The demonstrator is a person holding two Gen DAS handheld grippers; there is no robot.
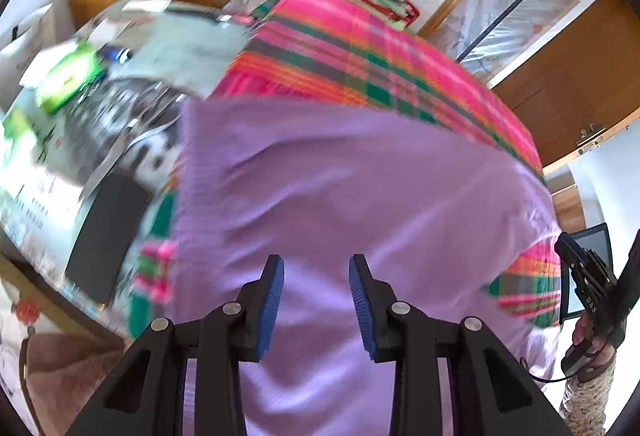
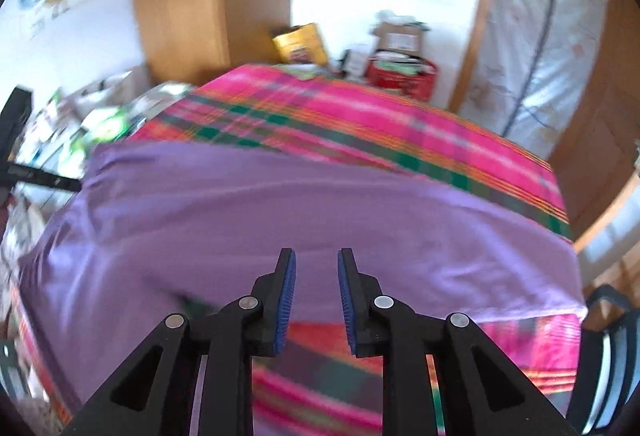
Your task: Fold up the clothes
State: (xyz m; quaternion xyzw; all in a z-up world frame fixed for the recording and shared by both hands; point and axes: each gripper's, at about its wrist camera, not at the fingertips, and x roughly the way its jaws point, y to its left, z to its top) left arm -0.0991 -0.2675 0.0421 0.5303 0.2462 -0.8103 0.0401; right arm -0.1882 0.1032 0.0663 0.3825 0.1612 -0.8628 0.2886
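Note:
A lilac garment (image 1: pixel 340 188) lies spread flat on a table covered with a pink, green and orange plaid cloth (image 1: pixel 360 48). My left gripper (image 1: pixel 316 268) hovers over the garment's near part, open, with nothing between its blue pads. In the right wrist view the same lilac garment (image 2: pixel 280 216) stretches across the plaid cloth (image 2: pixel 380 124), its near edge just under my right gripper (image 2: pixel 316 264), which is open and empty. In the left wrist view the right gripper (image 1: pixel 588 276) appears at the far right, held by a hand (image 1: pixel 584 332). Both views are motion-blurred.
Cluttered papers, green packs and a dark flat object (image 1: pixel 108 236) crowd the table's left side. Boxes and a red basket (image 2: pixel 404 72) stand behind the table by a wooden door frame. A dark chair back (image 2: pixel 608 356) sits at the right edge.

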